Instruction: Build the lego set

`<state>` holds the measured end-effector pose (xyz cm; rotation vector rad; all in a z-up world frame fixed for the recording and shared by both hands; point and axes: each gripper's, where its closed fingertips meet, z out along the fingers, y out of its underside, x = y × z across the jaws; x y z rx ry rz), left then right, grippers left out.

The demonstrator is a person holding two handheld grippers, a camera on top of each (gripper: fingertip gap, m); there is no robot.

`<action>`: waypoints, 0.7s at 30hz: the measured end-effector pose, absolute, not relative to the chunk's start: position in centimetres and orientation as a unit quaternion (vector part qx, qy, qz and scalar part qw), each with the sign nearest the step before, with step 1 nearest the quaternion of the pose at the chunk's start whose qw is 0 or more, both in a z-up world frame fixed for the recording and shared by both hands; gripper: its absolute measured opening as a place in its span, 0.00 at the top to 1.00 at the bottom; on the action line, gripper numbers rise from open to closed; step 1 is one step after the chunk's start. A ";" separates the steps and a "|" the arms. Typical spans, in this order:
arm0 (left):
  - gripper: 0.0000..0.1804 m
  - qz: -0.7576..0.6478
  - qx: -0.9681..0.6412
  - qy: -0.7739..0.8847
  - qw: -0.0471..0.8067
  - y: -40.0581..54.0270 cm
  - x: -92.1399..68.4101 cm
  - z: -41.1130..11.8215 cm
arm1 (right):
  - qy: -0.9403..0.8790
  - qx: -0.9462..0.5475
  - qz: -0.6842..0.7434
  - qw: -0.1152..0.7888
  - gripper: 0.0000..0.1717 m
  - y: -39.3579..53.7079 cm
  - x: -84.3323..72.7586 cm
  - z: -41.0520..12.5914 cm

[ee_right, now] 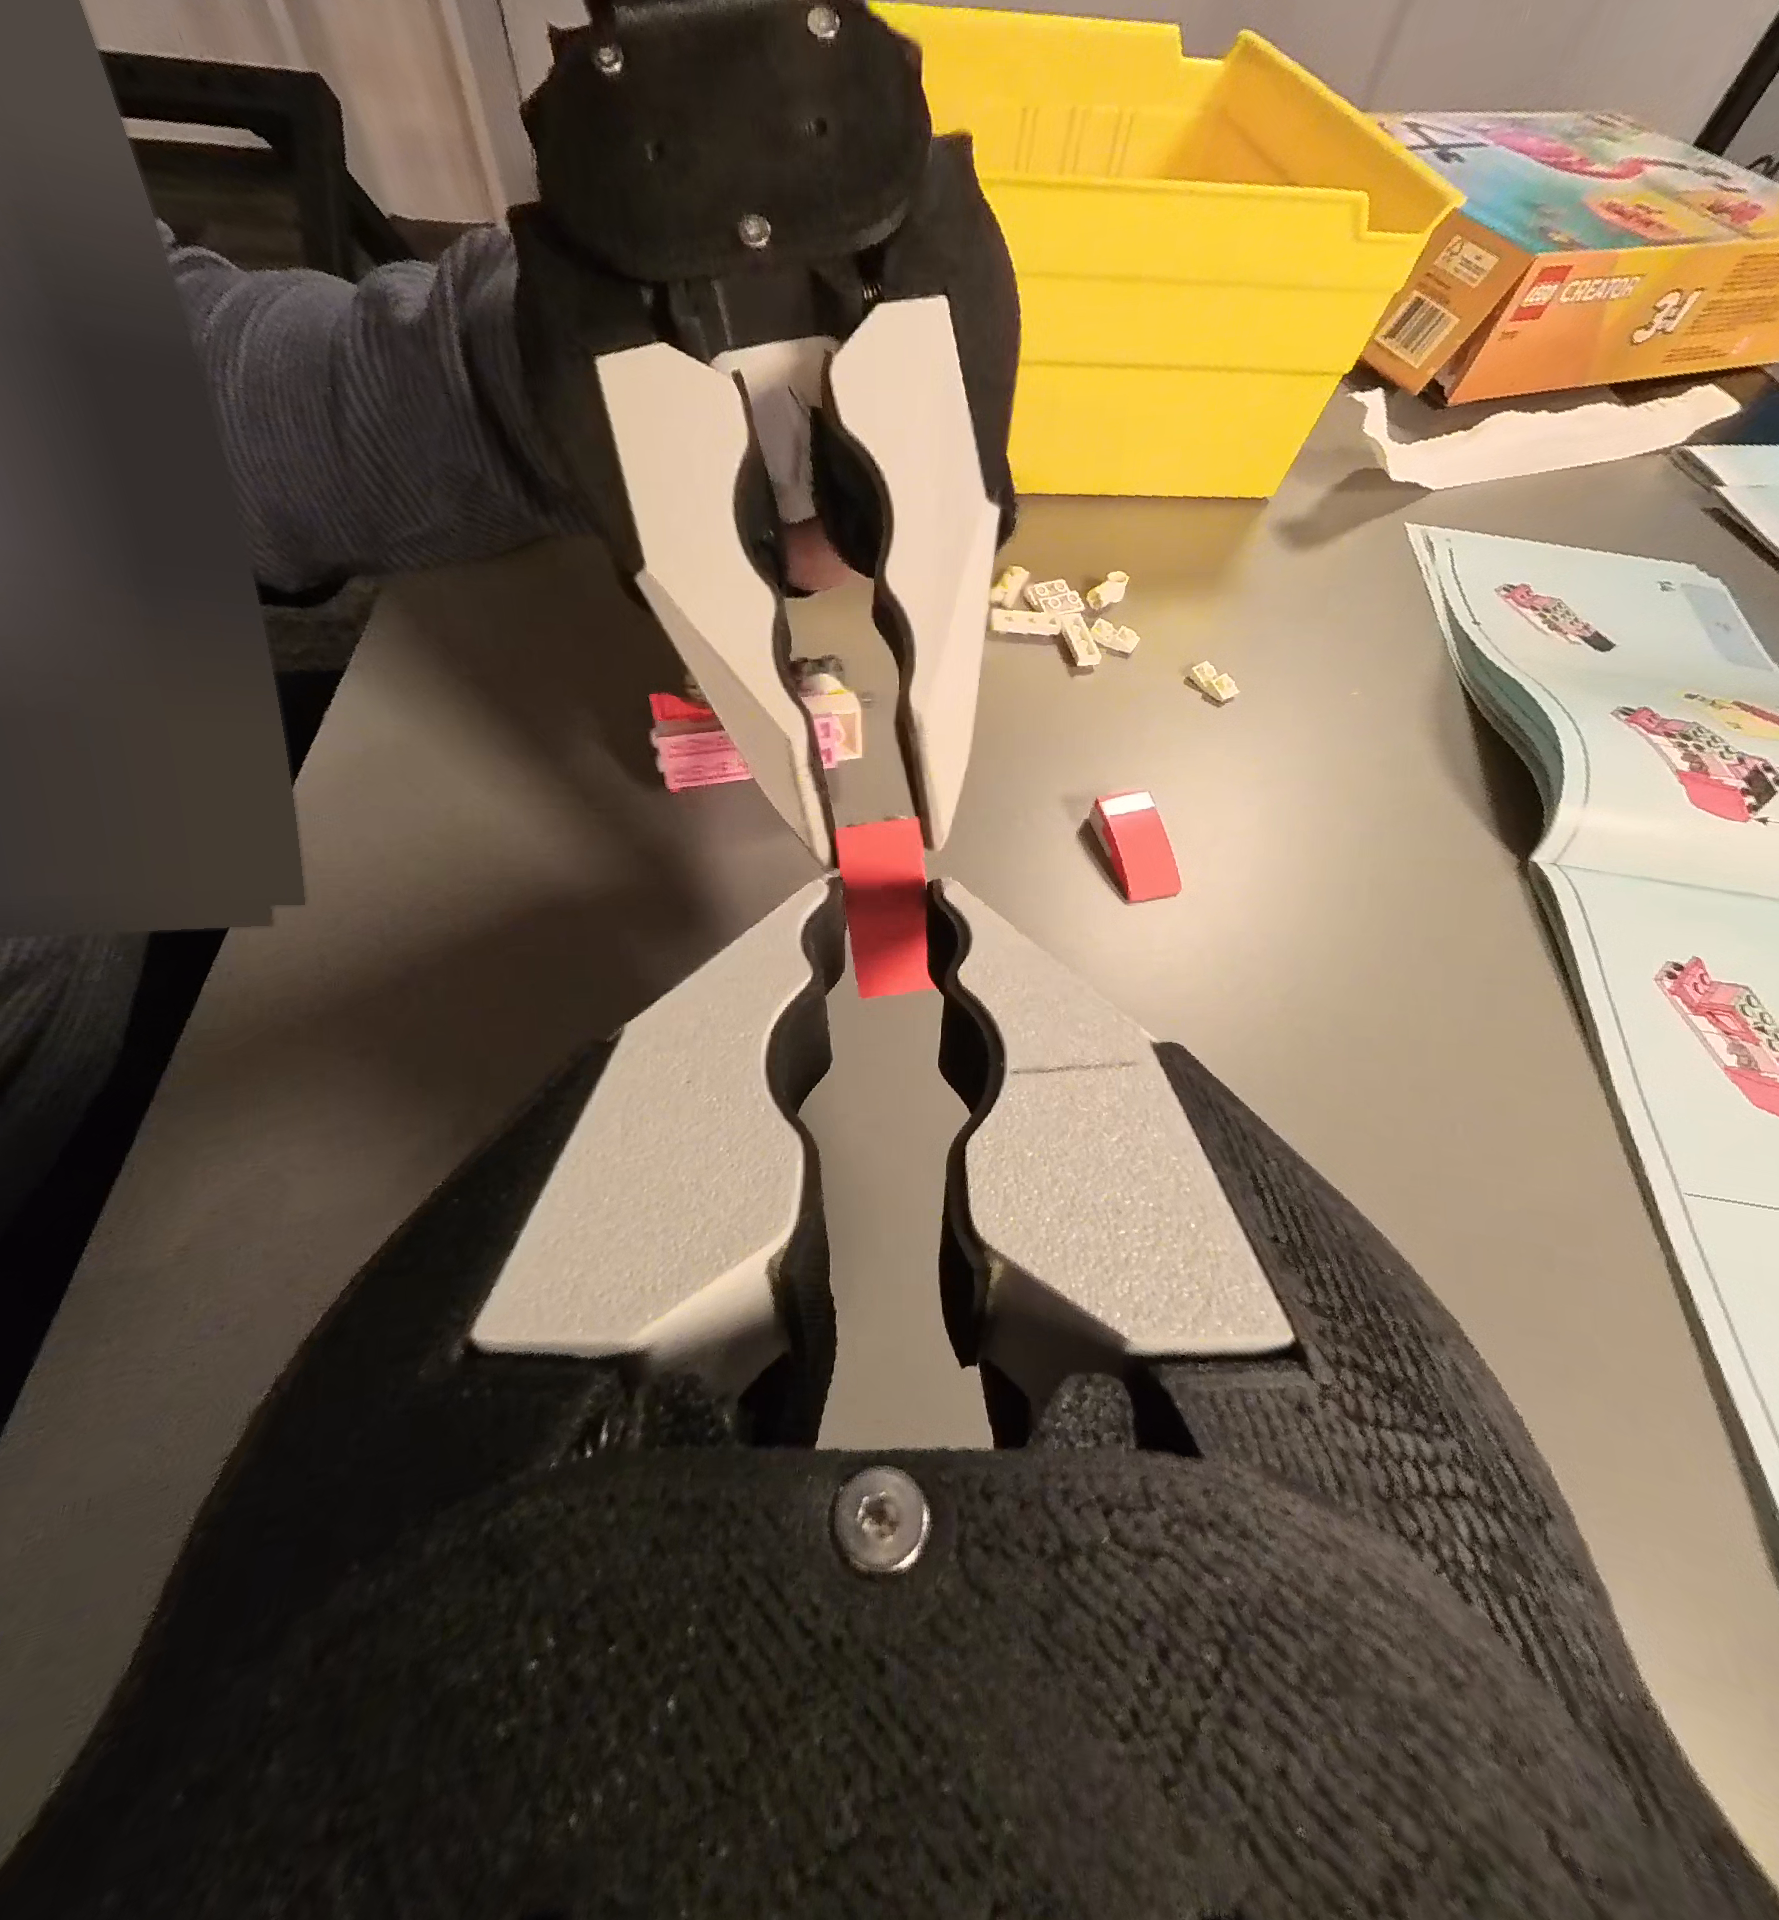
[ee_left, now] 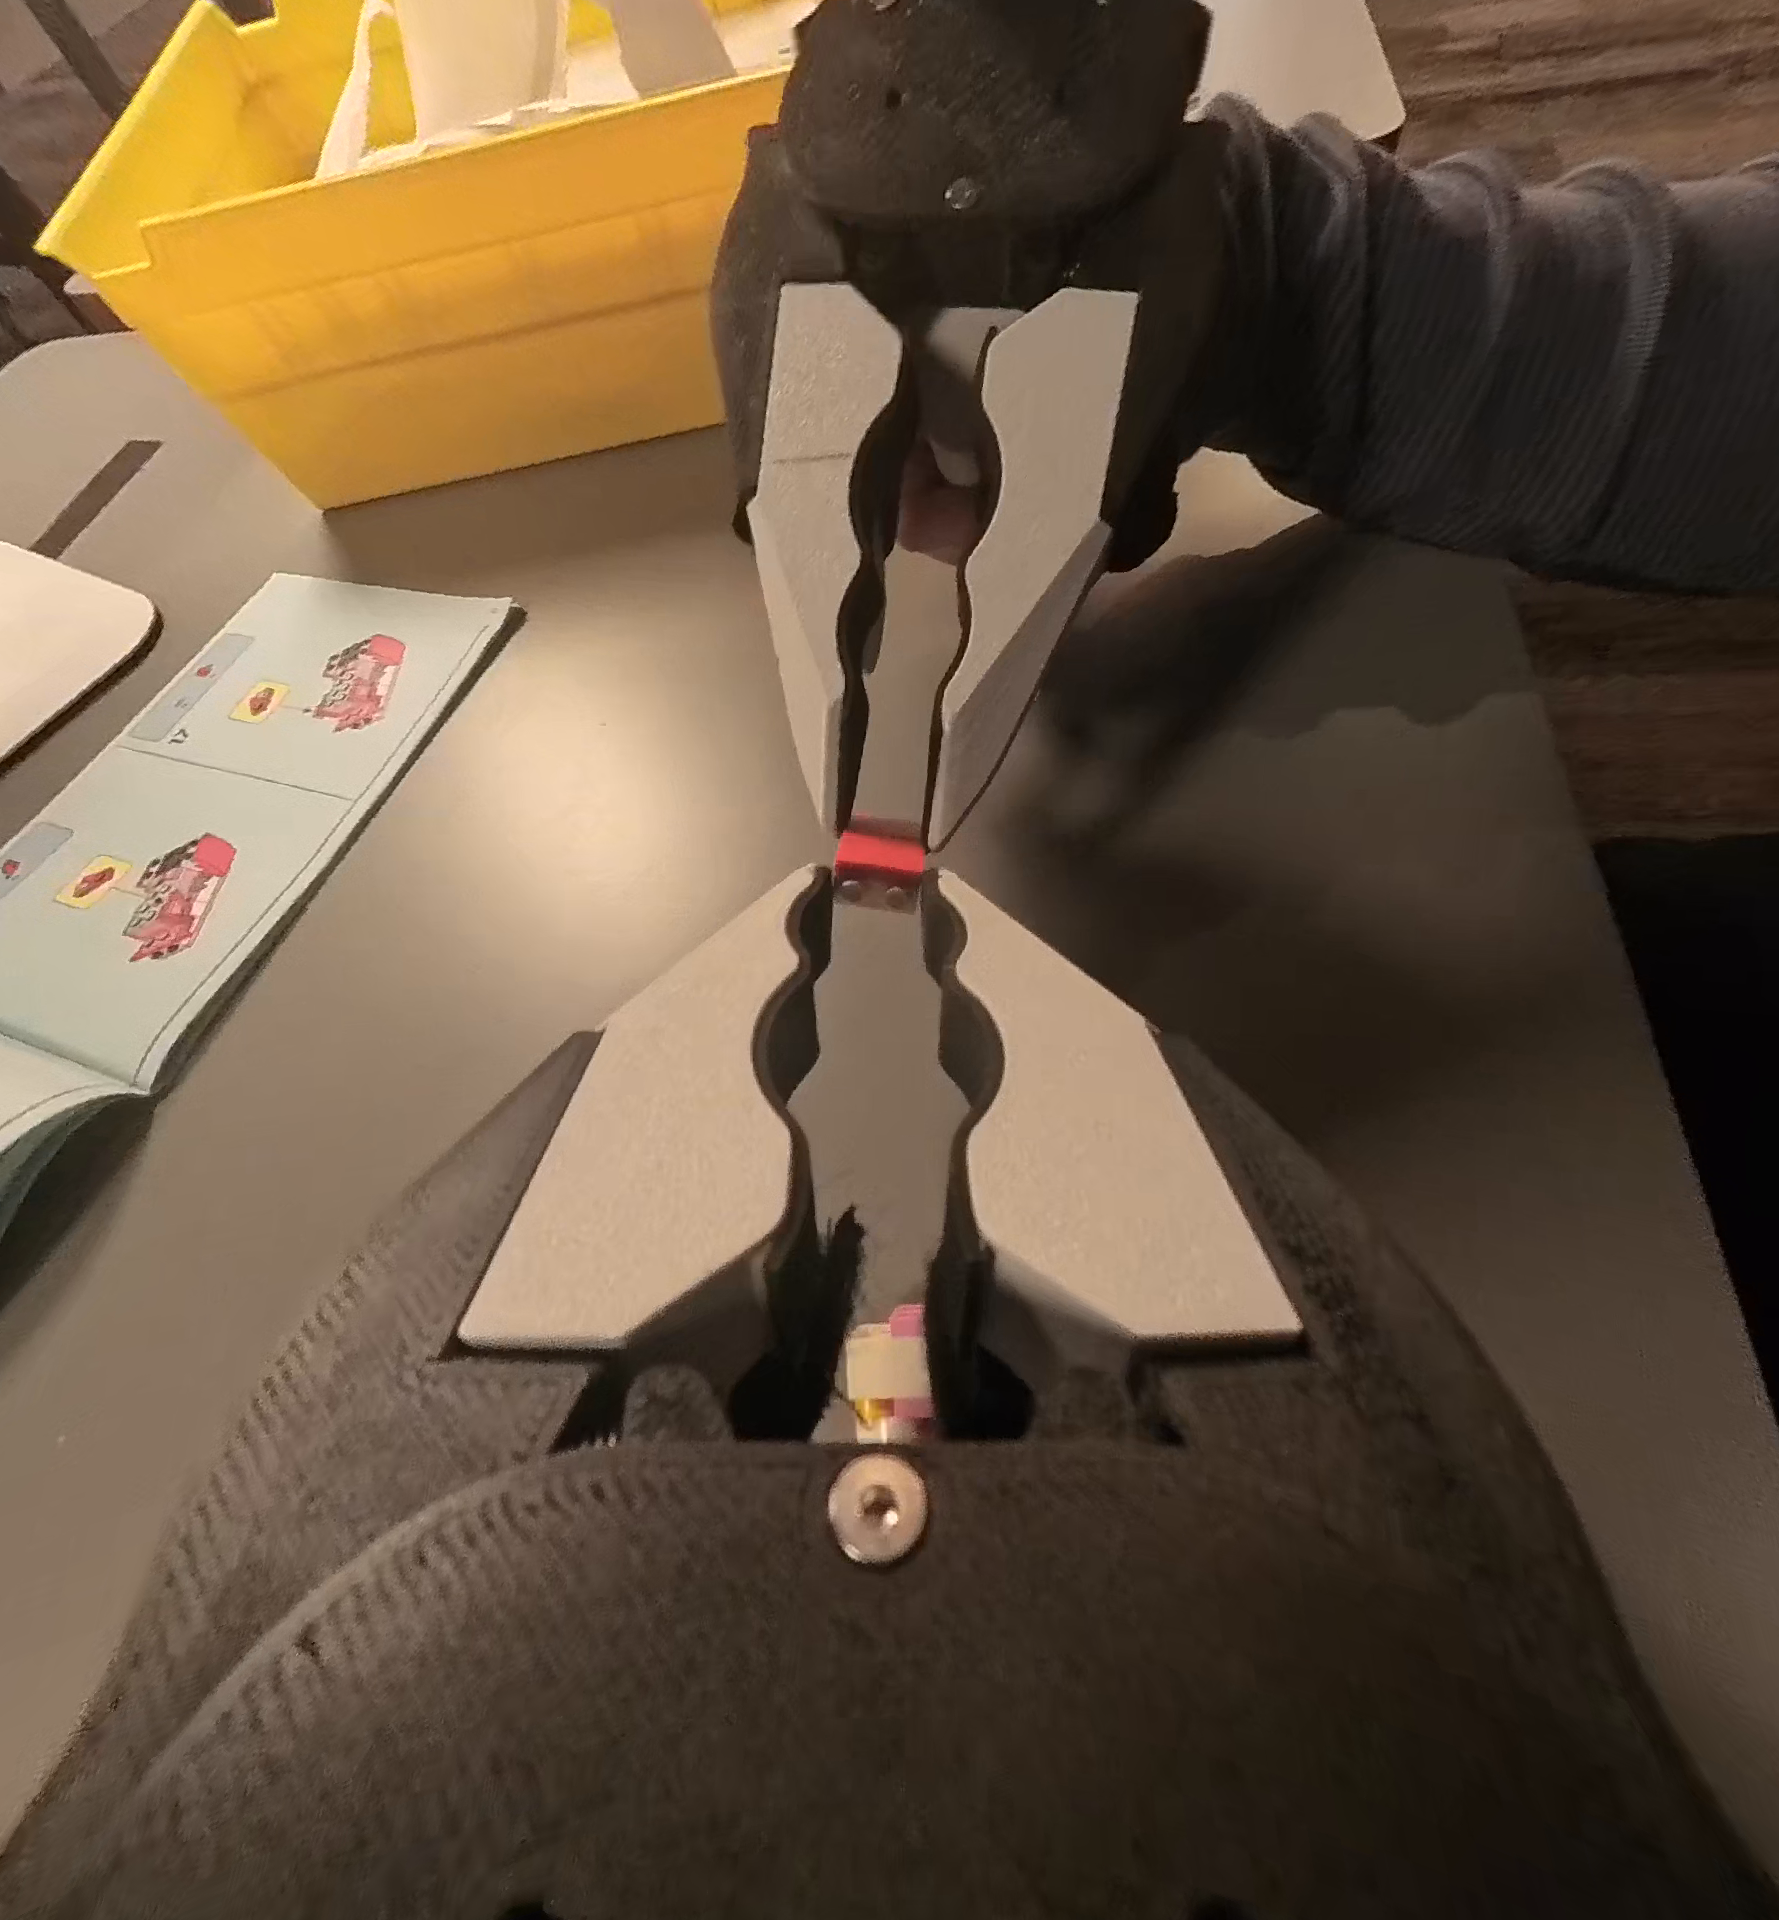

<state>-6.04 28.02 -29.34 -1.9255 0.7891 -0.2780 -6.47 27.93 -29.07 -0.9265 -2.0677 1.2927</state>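
The two hand-held grippers are meeting tip to tip above the middle of the grey worktop (ee_right: 1280,935), both pinching the same small piece. The left hand-held gripper (ee_left: 874,891) is nearly closed, its pads pressing on a grey studded brick (ee_left: 872,896) joined to a red curved brick (ee_right: 887,914). The right hand-held gripper (ee_right: 883,896) is likewise narrowly closed on that red curved brick. A second red curved brick (ee_right: 1136,847) is lying near it on the worktop, with white bricks (ee_right: 1067,613) and a pink build (ee_right: 703,753) farther back. A yellow bin (ee_right: 1176,343) is standing toward the far edge, an open instruction booklet (ee_right: 1695,883) beside it.
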 end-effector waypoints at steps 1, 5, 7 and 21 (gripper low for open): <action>0.90 -0.113 -0.798 0.320 0.498 28.1 -6.2 -29.4 | -0.763 -0.347 0.475 0.267 0.92 28.2 -6.6 -29.1; 0.82 -0.105 -0.807 0.289 0.505 28.6 -7.1 -29.1 | -0.767 -0.382 0.435 0.276 0.92 29.9 -6.9 -30.3; 0.80 -0.085 -0.806 0.266 0.522 29.2 -8.0 -28.6 | -0.777 -0.400 0.400 0.277 0.92 30.7 -7.1 -31.4; 0.83 -0.033 -0.765 0.099 0.636 30.1 -13.7 -23.8 | -0.792 -0.442 0.354 0.227 0.92 30.8 -7.3 -34.1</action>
